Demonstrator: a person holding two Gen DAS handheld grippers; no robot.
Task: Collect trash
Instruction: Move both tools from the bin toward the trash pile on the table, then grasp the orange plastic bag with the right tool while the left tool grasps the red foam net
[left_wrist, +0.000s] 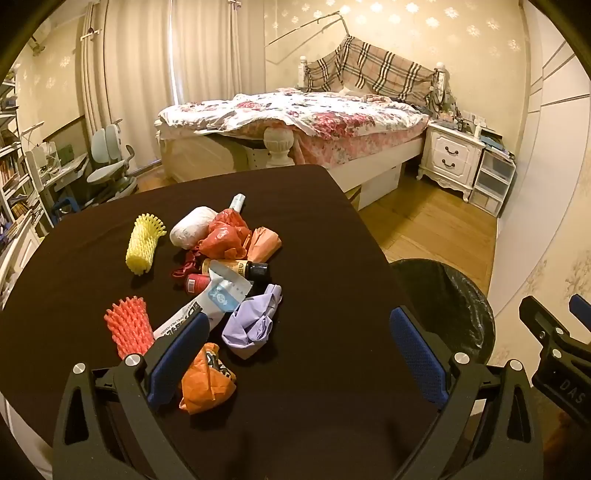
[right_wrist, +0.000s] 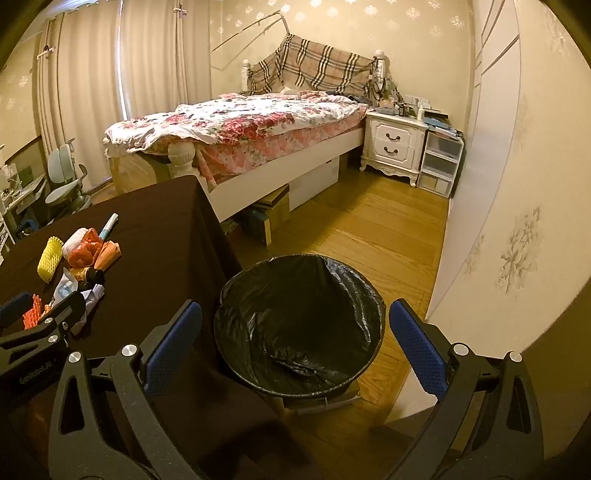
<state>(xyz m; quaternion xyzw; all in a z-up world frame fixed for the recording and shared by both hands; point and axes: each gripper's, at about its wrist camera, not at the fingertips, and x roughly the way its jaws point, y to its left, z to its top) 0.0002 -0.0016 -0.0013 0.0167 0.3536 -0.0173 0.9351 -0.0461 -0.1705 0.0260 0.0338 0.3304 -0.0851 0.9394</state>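
both grippers stand wide apart and hold nothing: the left gripper (left_wrist: 295, 354) hangs over the near edge of the dark-clothed table (left_wrist: 332, 229), with an orange crumpled wrapper (left_wrist: 207, 384) just beside its left finger. beyond it the trash lies in a loose heap, a purple wad (left_wrist: 253, 325), a red plastic bag (left_wrist: 223, 236) and a yellow foam net (left_wrist: 144, 243). the right gripper (right_wrist: 295, 343) hovers above the black-lined bin (right_wrist: 299, 321) on the wood floor beside the table.

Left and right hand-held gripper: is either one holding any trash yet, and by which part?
Nothing is held. The left hand-held gripper stands open above the table's trash; the right hand-held gripper stands open over the bin.
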